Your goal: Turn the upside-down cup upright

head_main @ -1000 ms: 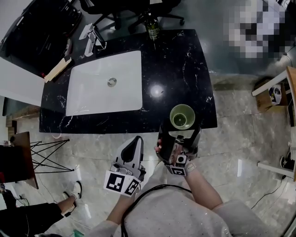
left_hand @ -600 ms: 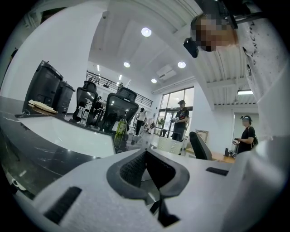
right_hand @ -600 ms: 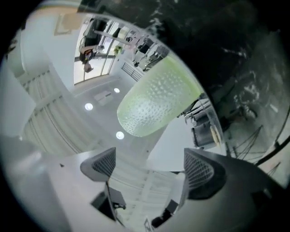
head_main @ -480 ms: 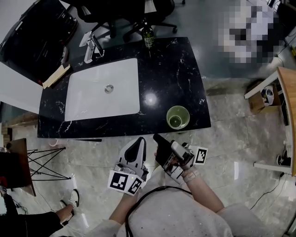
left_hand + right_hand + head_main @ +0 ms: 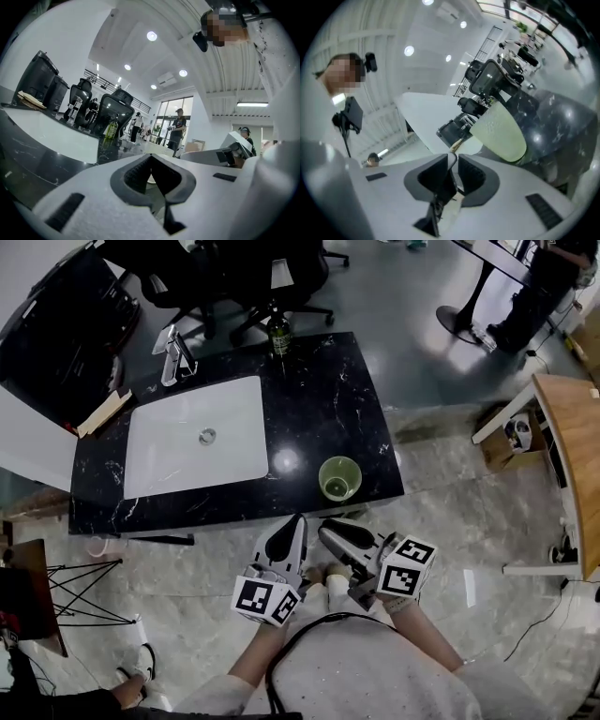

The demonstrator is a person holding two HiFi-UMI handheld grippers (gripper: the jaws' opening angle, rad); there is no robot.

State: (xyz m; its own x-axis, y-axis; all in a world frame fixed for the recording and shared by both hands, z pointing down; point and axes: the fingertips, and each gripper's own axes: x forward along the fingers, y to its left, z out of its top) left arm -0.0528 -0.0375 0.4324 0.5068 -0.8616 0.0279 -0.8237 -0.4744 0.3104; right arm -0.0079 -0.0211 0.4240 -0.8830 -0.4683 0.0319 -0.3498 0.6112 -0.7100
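The pale green cup (image 5: 339, 477) stands upright, mouth up, on the black marble counter (image 5: 319, 399) near its front right corner. In the right gripper view the cup (image 5: 499, 131) shows tilted, just beyond the jaws. My right gripper (image 5: 323, 529) is off the counter, a little short of the cup and rolled on its side. Its jaws are closing and have nearly met, with nothing between them (image 5: 452, 157). My left gripper (image 5: 298, 521) hovers beside it, also short of the counter edge, shut and empty (image 5: 152, 157).
A white sink (image 5: 192, 437) with a faucet (image 5: 173, 352) fills the counter's left half. A green bottle (image 5: 278, 334) stands at the back edge. Office chairs (image 5: 234, 277) are behind, a wooden table (image 5: 572, 456) to the right, and a person (image 5: 530, 287) far right.
My right gripper drew back from the upright cup, rolled onto its side and closed its jaws. Both grippers moved away from the counter edge.
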